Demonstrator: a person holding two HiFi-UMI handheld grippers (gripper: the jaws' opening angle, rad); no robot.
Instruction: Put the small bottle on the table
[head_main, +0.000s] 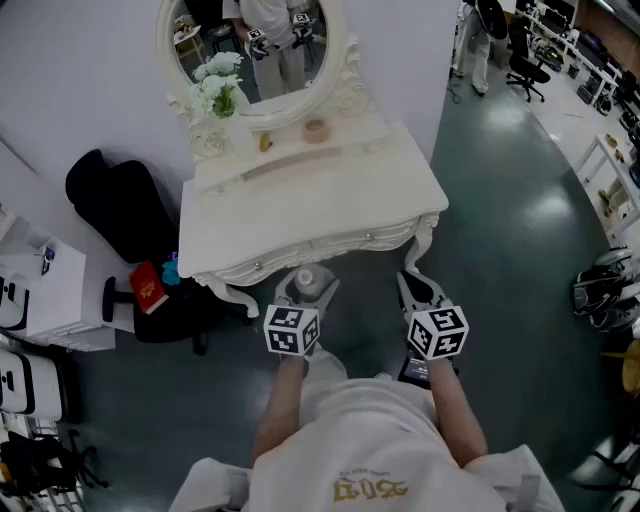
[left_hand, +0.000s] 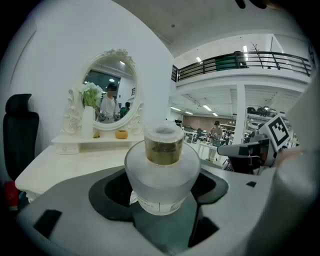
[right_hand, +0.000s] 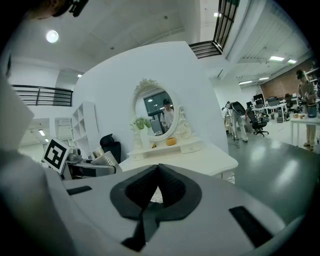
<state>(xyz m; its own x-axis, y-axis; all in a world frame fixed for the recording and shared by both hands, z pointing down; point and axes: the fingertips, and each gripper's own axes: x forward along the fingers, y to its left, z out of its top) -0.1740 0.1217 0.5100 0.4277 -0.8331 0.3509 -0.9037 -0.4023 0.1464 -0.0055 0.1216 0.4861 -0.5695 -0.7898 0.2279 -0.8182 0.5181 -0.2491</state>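
Carrying stage: the left claw (head_main: 306, 292) grips the small bottle (left_hand: 161, 170) by its frosted body, just short of the white worktop's (head_main: 320, 205) front edge and above the floor (head_main: 500, 260). The bottle stands upright, long axis vertical, gold-capped neck pointing up. The right claw (right_hand: 156, 175) is closed on nothing. Next, it seems: reach forward over the worktop, lower the base flat, then release.

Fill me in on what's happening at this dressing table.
A person stands facing a white dressing table with a gripper in each hand. The left gripper has a small bottle clamped between its jaws, held in the air near the table's front edge, not yet set down. The right gripper is alongside, jaws together and empty.
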